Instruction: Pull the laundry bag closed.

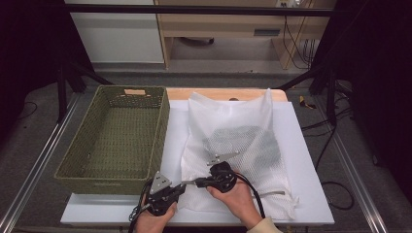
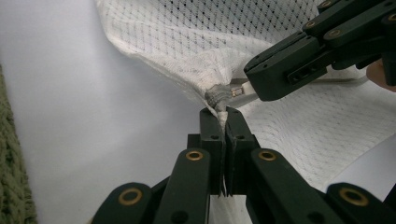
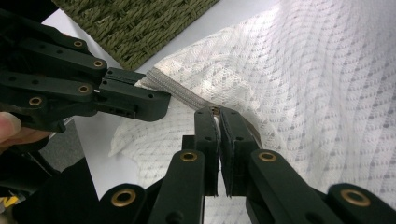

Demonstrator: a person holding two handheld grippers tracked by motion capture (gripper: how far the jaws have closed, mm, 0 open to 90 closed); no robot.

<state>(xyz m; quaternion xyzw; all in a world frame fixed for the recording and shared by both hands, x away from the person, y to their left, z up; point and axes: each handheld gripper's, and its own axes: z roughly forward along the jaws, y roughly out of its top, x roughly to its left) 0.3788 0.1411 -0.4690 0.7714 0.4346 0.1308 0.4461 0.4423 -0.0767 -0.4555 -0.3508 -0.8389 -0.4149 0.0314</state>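
Note:
A white mesh bag (image 1: 228,121) lies on the white table (image 1: 301,160) with a dark garment (image 1: 250,145) inside it. Both grippers meet at its near left corner. My left gripper (image 1: 186,184) is shut on the bag's fabric just below the grey zipper end (image 2: 217,95), its jaws (image 2: 226,113) pinched together on the cloth. My right gripper (image 1: 198,183) is shut on the zipper pull (image 2: 238,91), its tips (image 3: 217,112) sitting on the grey zipper line (image 3: 180,92). The two grippers' tips are almost touching.
A green woven basket (image 1: 116,99) stands to the left of the bag, close to my left hand, and its weave (image 3: 140,23) shows in the right gripper view. Bare white table lies between basket and bag. Black frame posts and cables stand beyond the table's edges.

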